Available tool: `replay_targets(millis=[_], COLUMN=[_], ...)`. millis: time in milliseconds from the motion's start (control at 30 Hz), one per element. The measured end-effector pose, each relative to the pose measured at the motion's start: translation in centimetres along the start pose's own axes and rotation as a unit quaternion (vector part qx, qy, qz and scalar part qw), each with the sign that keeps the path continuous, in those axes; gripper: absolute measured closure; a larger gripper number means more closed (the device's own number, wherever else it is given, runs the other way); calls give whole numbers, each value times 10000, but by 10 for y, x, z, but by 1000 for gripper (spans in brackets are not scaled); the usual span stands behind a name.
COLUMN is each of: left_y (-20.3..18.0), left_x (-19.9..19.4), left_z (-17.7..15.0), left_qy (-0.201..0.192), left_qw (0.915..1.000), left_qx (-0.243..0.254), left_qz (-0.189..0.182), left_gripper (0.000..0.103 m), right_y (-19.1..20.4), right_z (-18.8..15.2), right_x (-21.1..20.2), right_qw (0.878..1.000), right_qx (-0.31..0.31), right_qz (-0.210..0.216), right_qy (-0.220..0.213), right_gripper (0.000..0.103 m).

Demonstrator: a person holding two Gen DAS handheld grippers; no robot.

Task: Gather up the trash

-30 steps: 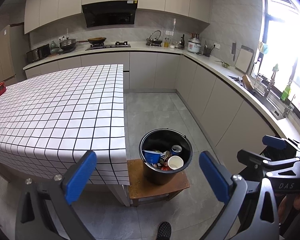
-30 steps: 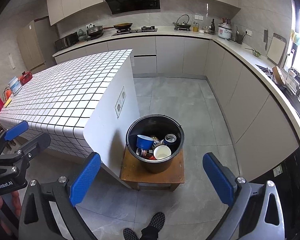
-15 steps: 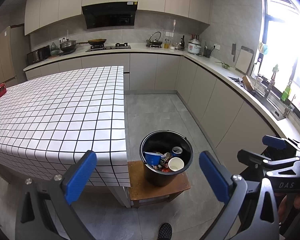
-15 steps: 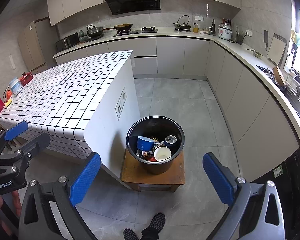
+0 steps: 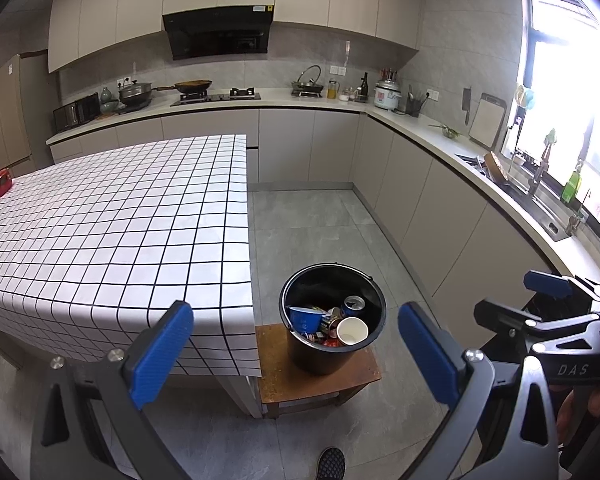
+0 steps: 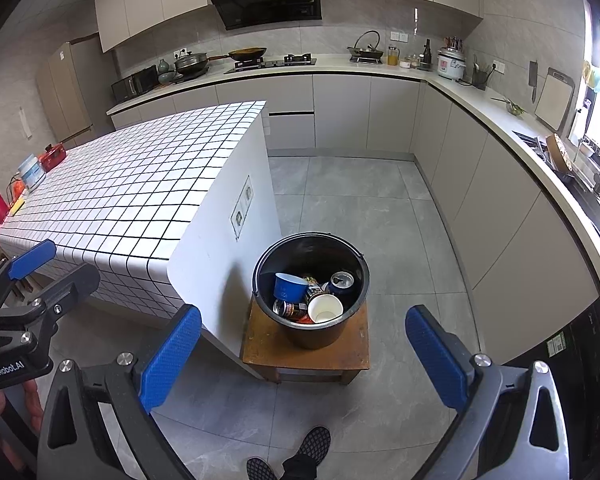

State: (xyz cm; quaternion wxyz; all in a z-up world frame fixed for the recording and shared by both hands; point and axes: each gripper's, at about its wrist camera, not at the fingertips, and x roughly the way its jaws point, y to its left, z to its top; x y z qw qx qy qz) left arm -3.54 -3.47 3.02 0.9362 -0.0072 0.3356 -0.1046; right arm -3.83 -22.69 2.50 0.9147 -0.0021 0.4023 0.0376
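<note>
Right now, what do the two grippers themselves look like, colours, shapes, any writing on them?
Both are alike: dark grey to black frames with triangular cut-outs and silver screws, each finger tipped with a textured blue pad. Seen from the other camera, the right gripper carries white "DAS" lettering, and the left gripper reads "GenRobot.AI". No cables or sleeves show; bare fingers wrap the handles.

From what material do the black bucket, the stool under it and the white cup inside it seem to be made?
Bucket: probably plastic, a matte black wall with a thin rim. Stool: wood, brown with a worn, stained top. White cup: likely paper, a thin rolled lip and a dull white inside.
</note>
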Motion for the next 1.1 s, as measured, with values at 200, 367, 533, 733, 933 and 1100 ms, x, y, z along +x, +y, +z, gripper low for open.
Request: replay_targets(millis=[200,367,533,733,933,1100], left_y=[1,4,5,14,20,21], left_x=[1,1,3,5,-1,-1], left_z=[0,1,0,0,1,2], left_qy=[-18,-39,-26,-64,-330,-436], left_qw=[10000,9999,9999,9998,9986,9970], left_qx=[6,-18,-12,-159,-313,-417], left_qz=[-31,-95,-127,-126,-253,-485], left_gripper=[0,0,0,0,0,0], right_y=[0,2,1,-1,-4,-8], right_z=[2,3,4,4,4,5], right_x=[0,1,2,3,6,8], right_qw=[10000,10000,10000,10000,10000,10000], right_qx=[-2,-19,-3,12,36,42], right_qz=[5,3,7,3,-6,-21], right_qy=[-1,5,18,43,63,84], right_gripper=[0,0,0,0,0,0])
